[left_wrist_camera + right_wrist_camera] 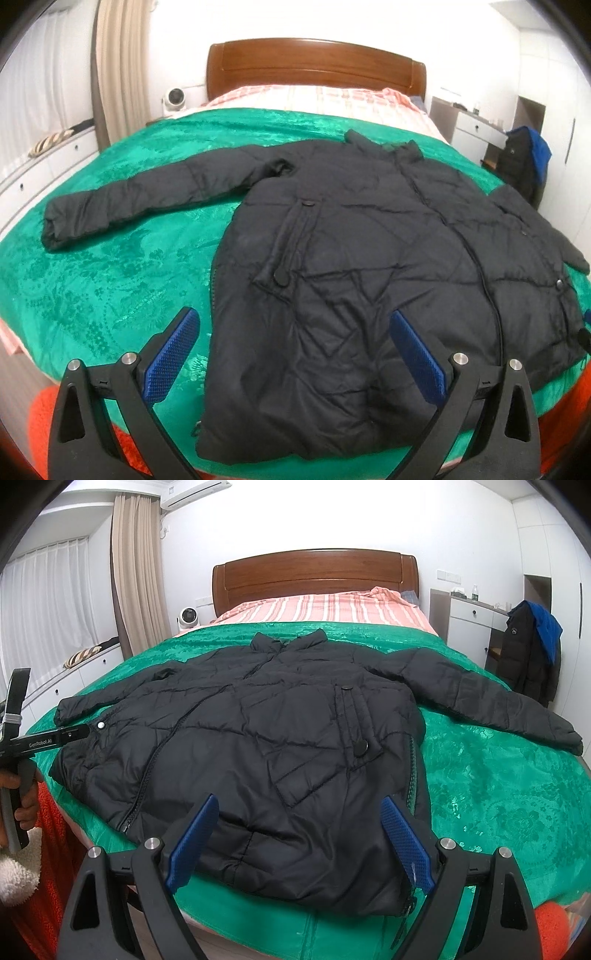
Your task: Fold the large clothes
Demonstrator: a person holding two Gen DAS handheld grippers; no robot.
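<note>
A large black puffer jacket [351, 266] lies flat, front up, on a green bedspread [110, 280], collar toward the headboard and sleeves spread out to both sides. It also shows in the right wrist view [266, 746]. My left gripper [295, 354] is open and empty, its blue pads over the jacket's lower left hem. My right gripper [299, 838] is open and empty, over the lower right hem. The left gripper's body [48, 736] shows at the left edge of the right wrist view, held by a hand.
The green bedspread [498, 794] covers the bed's near half; a striped pink sheet [325, 607] and wooden headboard [314, 572] lie beyond. A white fan [189, 617], curtains [138, 568], white cabinets [469, 622] and a hanging dark coat [528, 653] stand around the bed.
</note>
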